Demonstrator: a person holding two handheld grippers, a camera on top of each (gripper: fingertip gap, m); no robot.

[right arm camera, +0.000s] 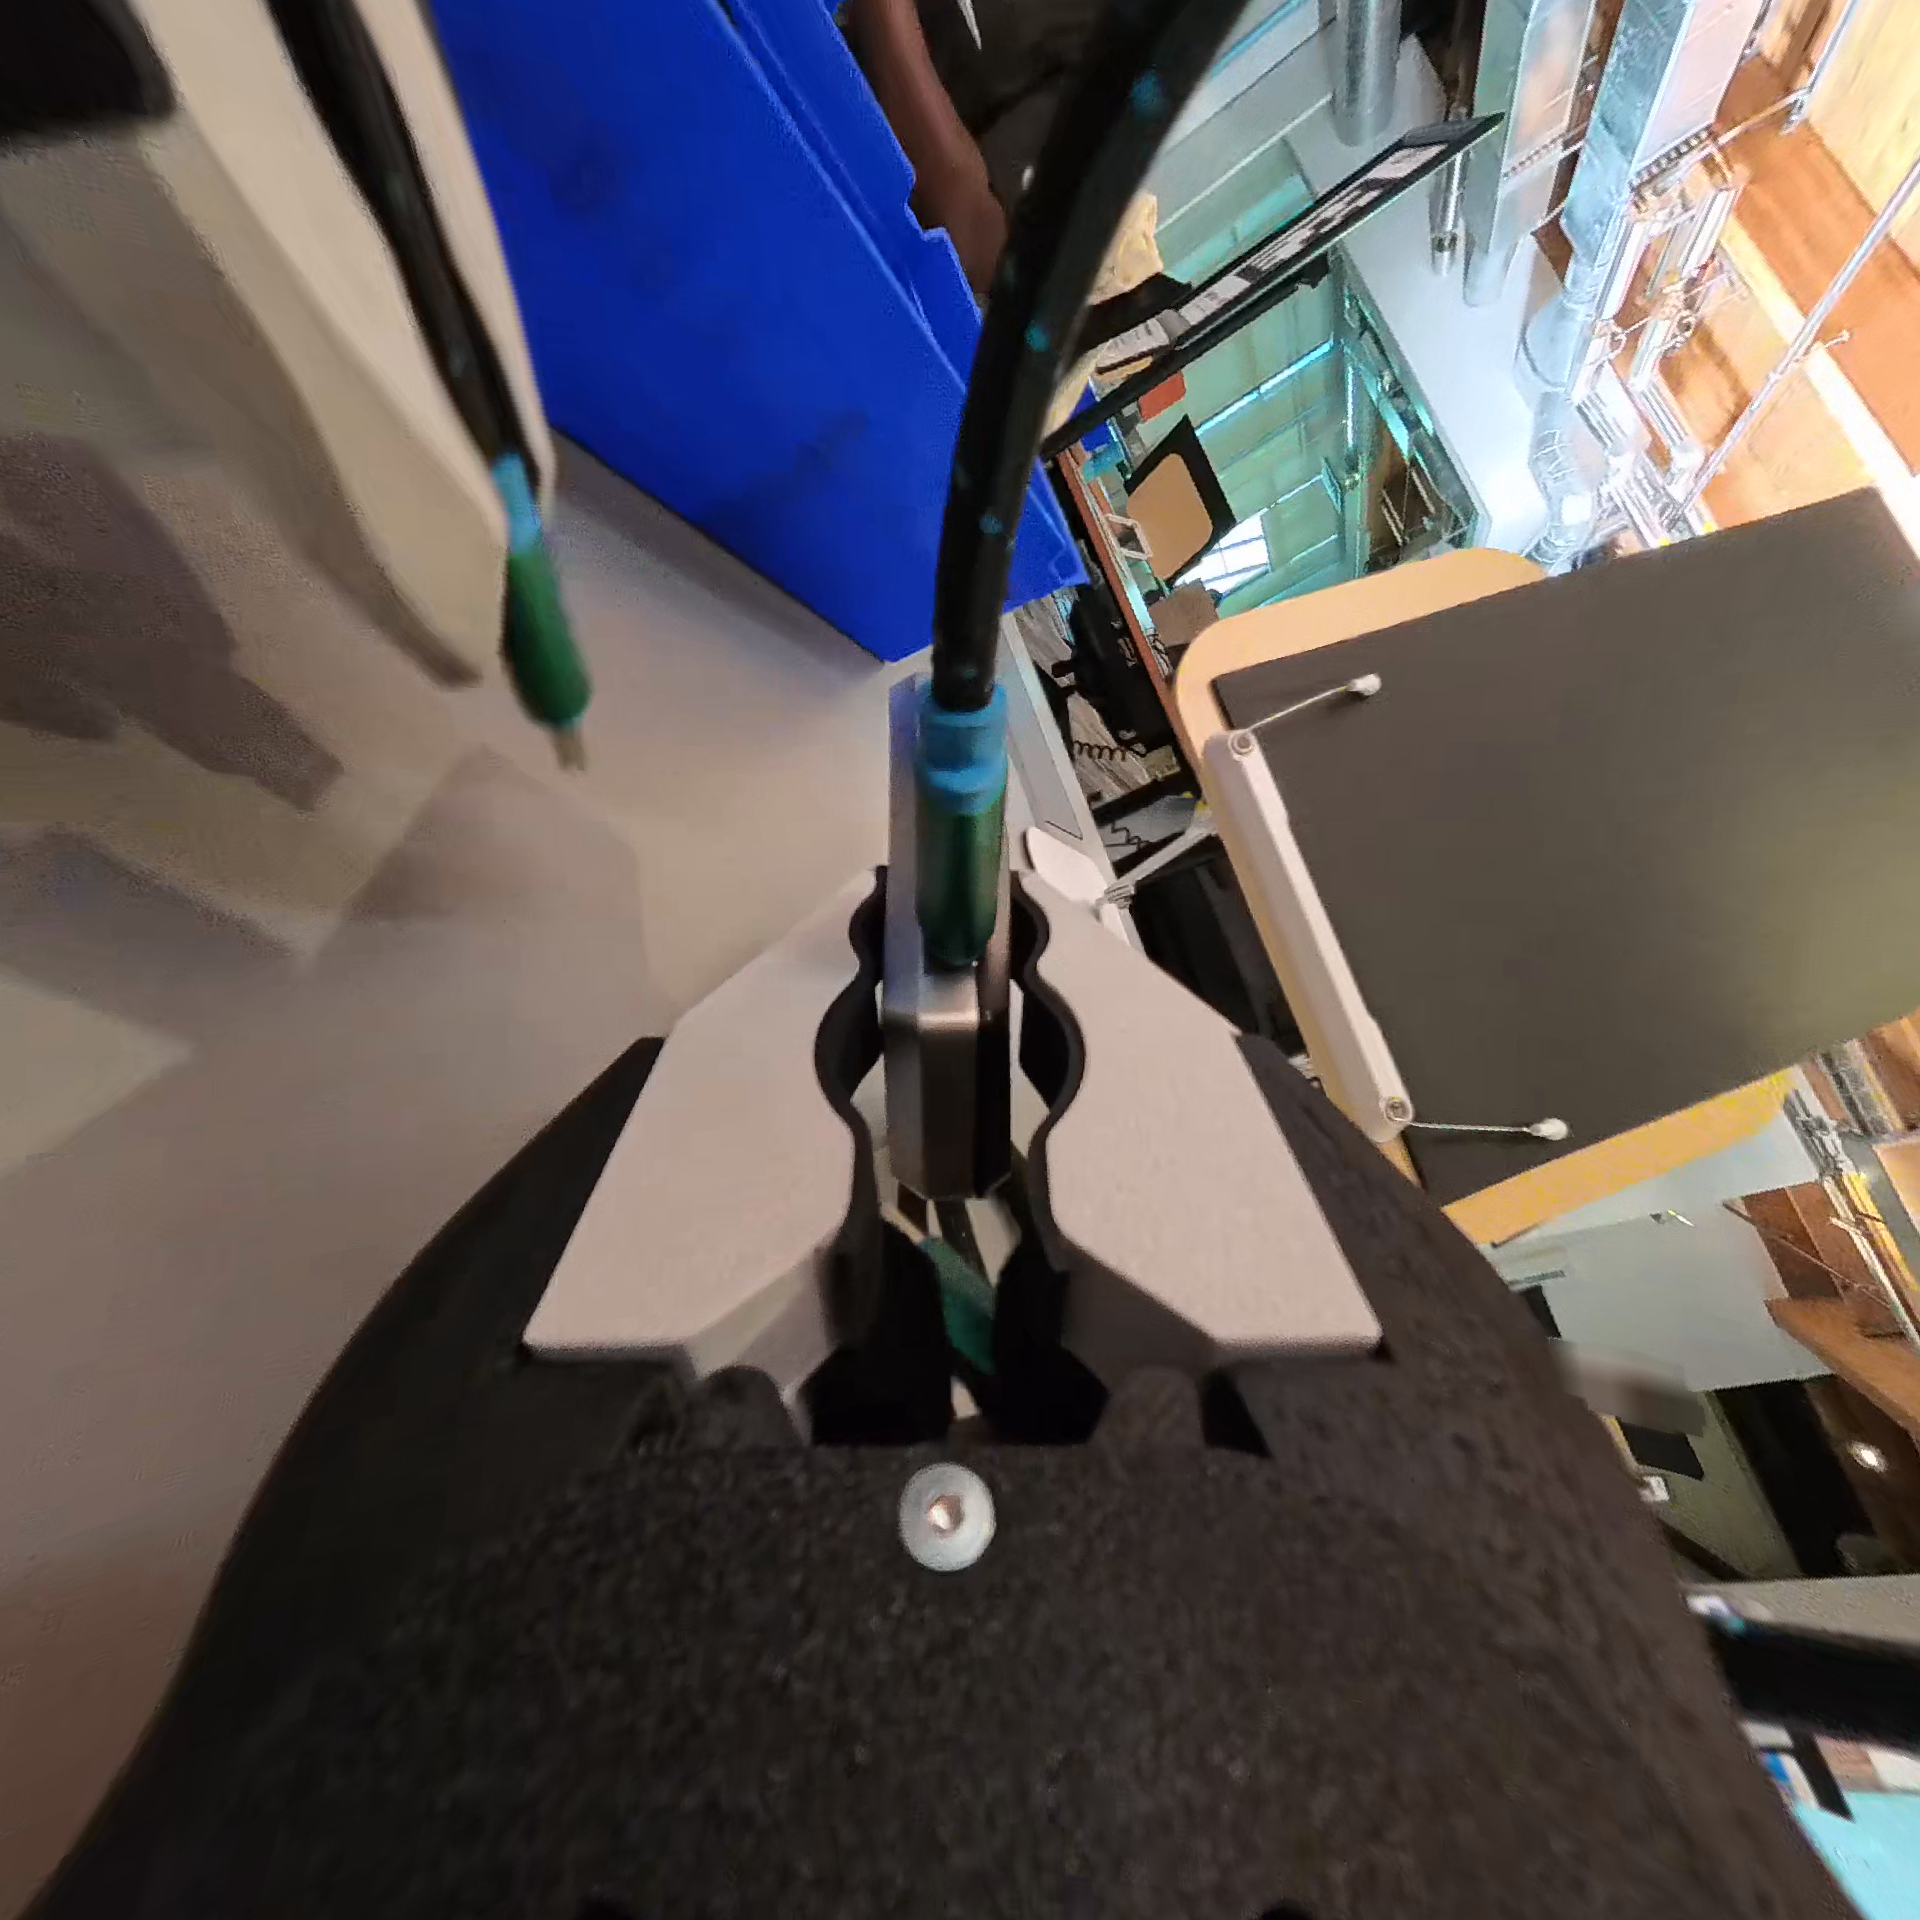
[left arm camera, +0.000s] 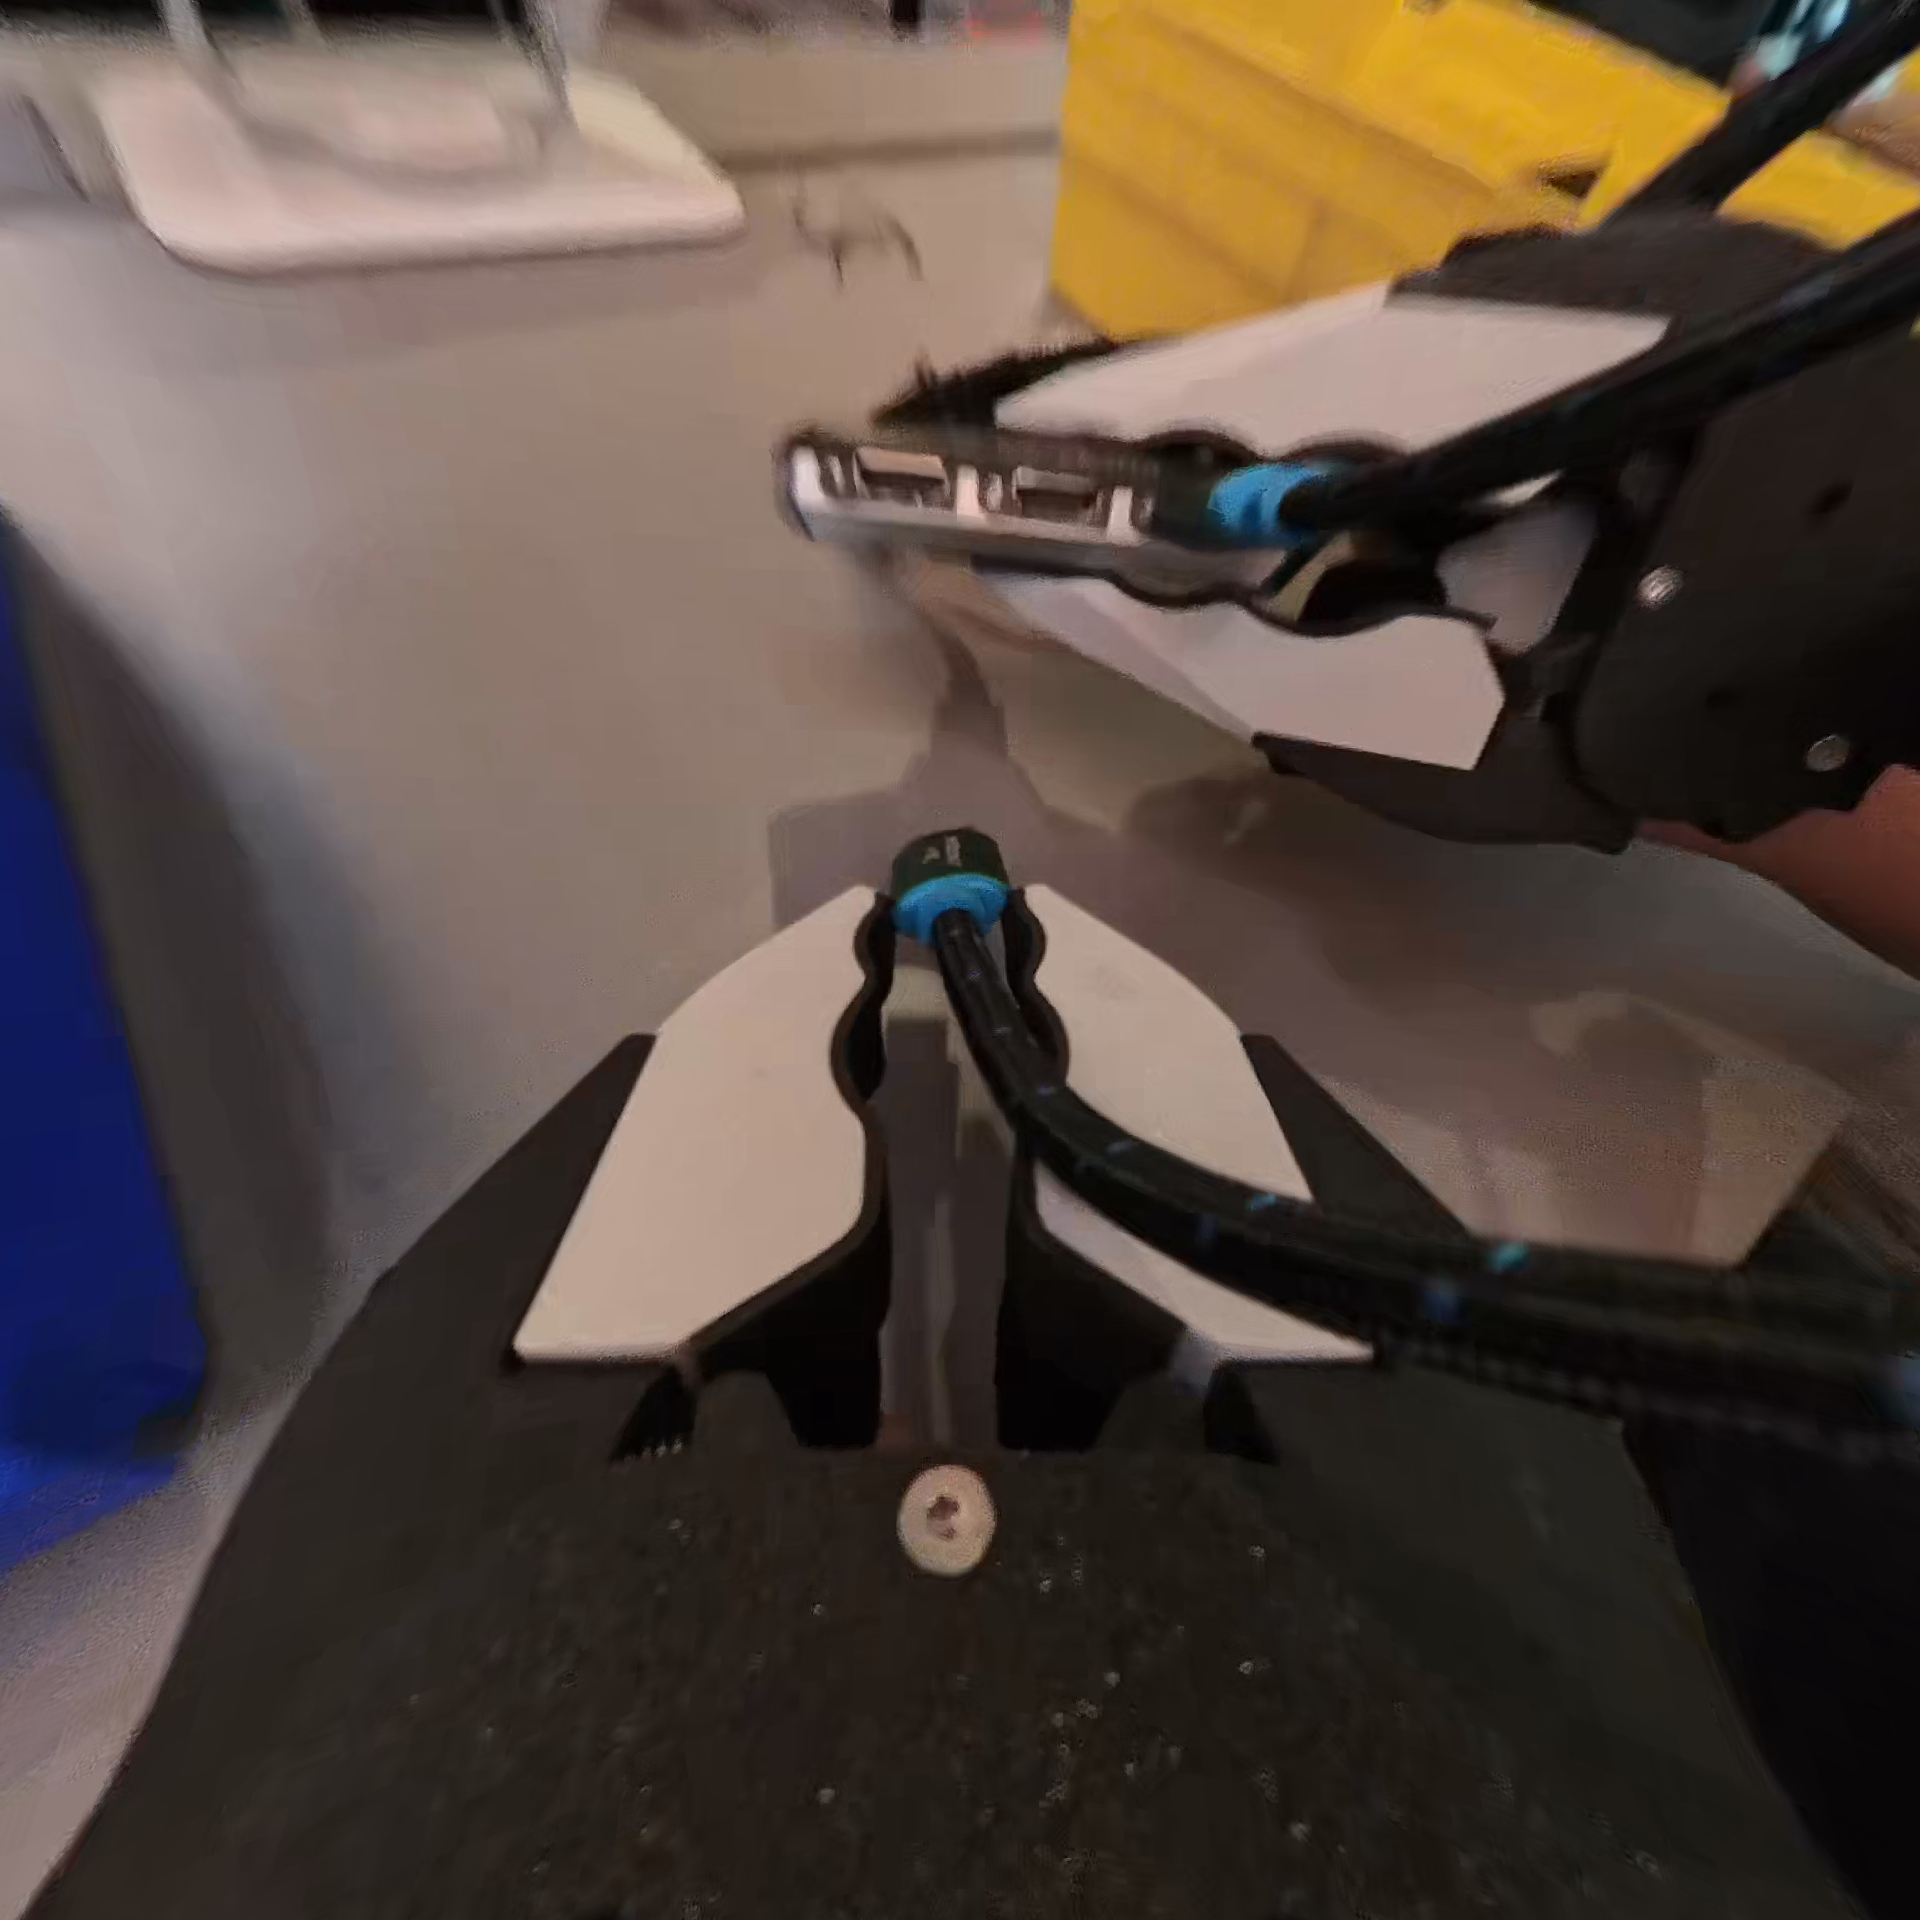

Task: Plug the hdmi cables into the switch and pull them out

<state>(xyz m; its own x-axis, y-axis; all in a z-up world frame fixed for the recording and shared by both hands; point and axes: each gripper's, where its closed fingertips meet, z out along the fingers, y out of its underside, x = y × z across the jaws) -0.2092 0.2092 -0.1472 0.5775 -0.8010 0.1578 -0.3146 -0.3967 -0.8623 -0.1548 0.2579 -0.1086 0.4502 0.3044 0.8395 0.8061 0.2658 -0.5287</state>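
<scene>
left gripper (left arm camera: 951, 914): lower centre of the left wrist view, clenched on a cable plug (left arm camera: 948, 868). the dark green plug body and its blue collar stick out just past the fingertips, plug nose pointing up the frame and away from the camera. its black braided cable (left arm camera: 1195, 1174) trails back to the lower right.

right gripper (right arm camera: 951, 935): lower centre of the right wrist view, clenched on the switch (right arm camera: 935, 1049), a thin grey metal box held edge-on between the fingers. in the left wrist view the same gripper enters from the right edge.

switch, as seen from the left gripper (left arm camera: 977, 499): upper right of centre in the frame, long axis running left to right, tilted slightly. port face turned toward the camera. two open ports show at its left end; a second plug (left arm camera: 1247, 499) with a blue collar sits at its right end, touching the switch, seemingly seated.

relation for the coming move: the switch lies ahead of the held plug and to the right, well apart. judged step: line the plug's flat side up with the port row, then push it into a free port. both frames are motion-blurred, so the plug's exact orientation is uncertain.

surroundings: yellow bin (left arm camera: 1299, 156) upper right, blue bin (left arm camera: 73, 1039) at left edge, grey tabletop (left arm camera: 468, 623).
</scene>
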